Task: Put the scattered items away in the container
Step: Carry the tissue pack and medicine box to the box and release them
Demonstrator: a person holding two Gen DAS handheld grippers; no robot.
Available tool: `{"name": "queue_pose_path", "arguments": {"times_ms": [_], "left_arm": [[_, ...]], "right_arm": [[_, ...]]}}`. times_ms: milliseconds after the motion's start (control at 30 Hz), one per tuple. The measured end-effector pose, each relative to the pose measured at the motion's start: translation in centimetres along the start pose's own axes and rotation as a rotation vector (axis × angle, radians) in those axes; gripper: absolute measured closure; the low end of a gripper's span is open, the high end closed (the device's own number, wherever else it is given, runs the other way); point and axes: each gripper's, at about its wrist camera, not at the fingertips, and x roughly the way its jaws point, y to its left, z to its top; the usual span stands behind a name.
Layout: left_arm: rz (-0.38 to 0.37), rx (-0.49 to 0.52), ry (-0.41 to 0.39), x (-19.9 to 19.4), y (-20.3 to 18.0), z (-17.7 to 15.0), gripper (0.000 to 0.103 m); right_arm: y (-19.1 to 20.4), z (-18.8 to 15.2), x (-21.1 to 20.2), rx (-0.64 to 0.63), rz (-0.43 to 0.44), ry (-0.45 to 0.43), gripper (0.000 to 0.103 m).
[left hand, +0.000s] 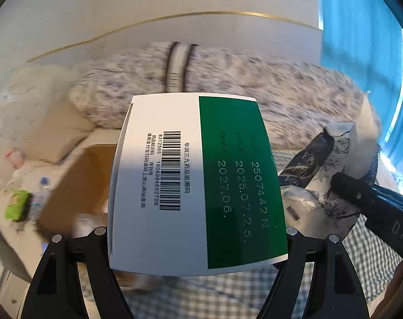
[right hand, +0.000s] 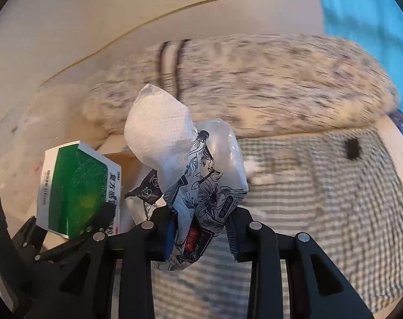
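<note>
Both tongs loaded, cargo carried above the bed.

The left gripper (left hand: 198, 232) clamps the white-and-green cardboard medicine box (left hand: 196, 183) by its sides, barcode face up; the right gripper (right hand: 201, 235) pinches the black-and-white printed plastic tissue pack (right hand: 198, 186). The brown cardboard container (left hand: 76, 183) lies ahead-left of the left tongs, probably the destination.

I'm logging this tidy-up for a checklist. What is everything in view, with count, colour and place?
medicine box: 1, white and green, in left jaws
tissue pack: 1, white with black print, in right jaws
cardboard box: 1, brown, behind medicine box
bottle: 1, clear, blue cap, far left
blanket: 1, speckled grey, at back
checked sheet: 1, grey-white, below
curtain: 1, blue, right
left gripper: black, shut
right gripper: black, shut
</note>
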Motion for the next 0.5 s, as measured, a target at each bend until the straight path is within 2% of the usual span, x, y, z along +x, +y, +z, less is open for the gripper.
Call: {"name": "queue_pose_path", "arguments": {"times_ms": [133, 233, 400, 500], "left_arm": [[0.045, -0.044, 0.010, -0.1, 6.1, 0.3, 0.023], [0.084, -0.057, 0.030, 0.8, 9.3, 0.1, 0.023], [0.115, -0.101, 0.084, 3.3, 13.3, -1.1, 0.023], [0.124, -0.127, 0.118, 5.3, 14.6, -1.7, 0.023]], "right_arm": [[5.7, 1.1, 1.4, -0.045, 0.054, 0.007, 0.072], [9.4, 1.5, 3.4, -0.067, 0.090, 0.029, 0.072], [14.2, 1.9, 7.8, -0.128, 0.105, 0.089, 0.072], [15.9, 1.7, 10.6, -0.166, 0.072, 0.118, 0.072]]}}
